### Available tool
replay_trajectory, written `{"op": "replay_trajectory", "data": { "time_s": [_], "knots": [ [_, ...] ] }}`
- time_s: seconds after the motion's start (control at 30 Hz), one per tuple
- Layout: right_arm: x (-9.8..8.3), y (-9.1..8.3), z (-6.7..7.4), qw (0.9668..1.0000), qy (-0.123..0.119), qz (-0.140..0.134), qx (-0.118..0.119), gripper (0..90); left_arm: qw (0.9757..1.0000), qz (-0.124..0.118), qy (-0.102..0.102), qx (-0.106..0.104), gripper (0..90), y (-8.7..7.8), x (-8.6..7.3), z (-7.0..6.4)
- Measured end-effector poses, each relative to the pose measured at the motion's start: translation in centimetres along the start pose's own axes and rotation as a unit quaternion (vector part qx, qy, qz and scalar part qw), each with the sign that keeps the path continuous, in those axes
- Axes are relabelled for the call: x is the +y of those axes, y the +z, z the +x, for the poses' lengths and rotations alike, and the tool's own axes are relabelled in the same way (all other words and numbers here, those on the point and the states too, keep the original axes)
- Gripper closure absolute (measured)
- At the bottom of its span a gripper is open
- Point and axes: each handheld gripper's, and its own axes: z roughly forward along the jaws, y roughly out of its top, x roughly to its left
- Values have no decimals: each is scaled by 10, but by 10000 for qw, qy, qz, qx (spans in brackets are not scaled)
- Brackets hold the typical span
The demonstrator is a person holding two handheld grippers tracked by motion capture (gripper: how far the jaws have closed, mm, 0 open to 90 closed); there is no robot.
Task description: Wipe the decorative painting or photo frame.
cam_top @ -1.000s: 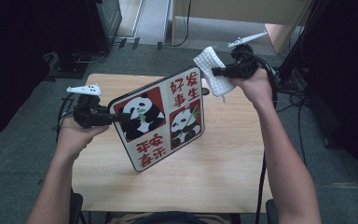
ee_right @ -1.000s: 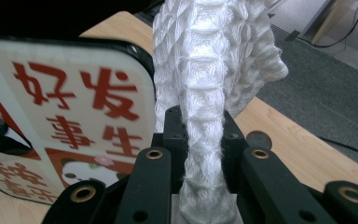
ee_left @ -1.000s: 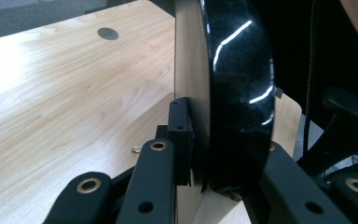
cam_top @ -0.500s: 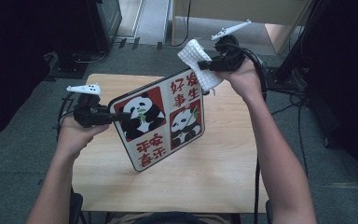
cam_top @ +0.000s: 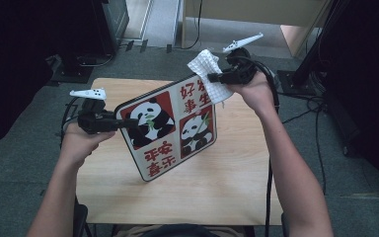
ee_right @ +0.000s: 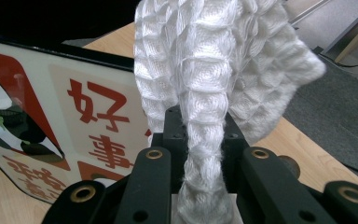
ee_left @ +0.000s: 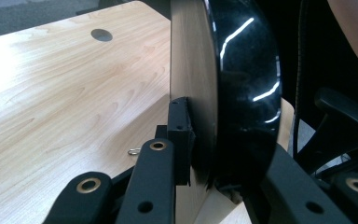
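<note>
A square panda picture board (cam_top: 170,129) with red Chinese characters is held tilted above the wooden table (cam_top: 237,182). My left gripper (cam_top: 121,123) is shut on the board's left edge. In the left gripper view the board (ee_left: 223,93) stands edge-on between the jaws, with its glossy black rim to the right. My right gripper (cam_top: 212,77) is shut on a white waffle-weave cloth (cam_top: 208,76), which lies against the board's top right corner. The right gripper view has the cloth (ee_right: 205,84) bunched between the jaws, and the board's printed face (ee_right: 74,121) just behind it.
The table stands on grey carpet. Cables trail across the floor (cam_top: 311,113) at the right. Dark equipment stands (cam_top: 79,44) are at the back left. The tabletop has a round cable hole (ee_left: 101,34) in the left gripper view.
My right gripper has carried the cloth left and toward the far edge, up over the board's top right corner. The left gripper and the board have stayed put.
</note>
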Motion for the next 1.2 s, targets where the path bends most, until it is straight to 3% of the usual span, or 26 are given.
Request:
{"op": "replay_trajectory", "data": {
  "time_s": [0.5, 1.2],
  "knots": [
    [-19, 12, 4, 9999, -15, 86, 106, 793, 10000, -2, -54, -64, 783, 0, -1, 2],
    [-52, 25, 2, 9998, -31, 63, 172, 793, 10000, 1, 32, -48, 786, 0, -1, 1]
  ]
}}
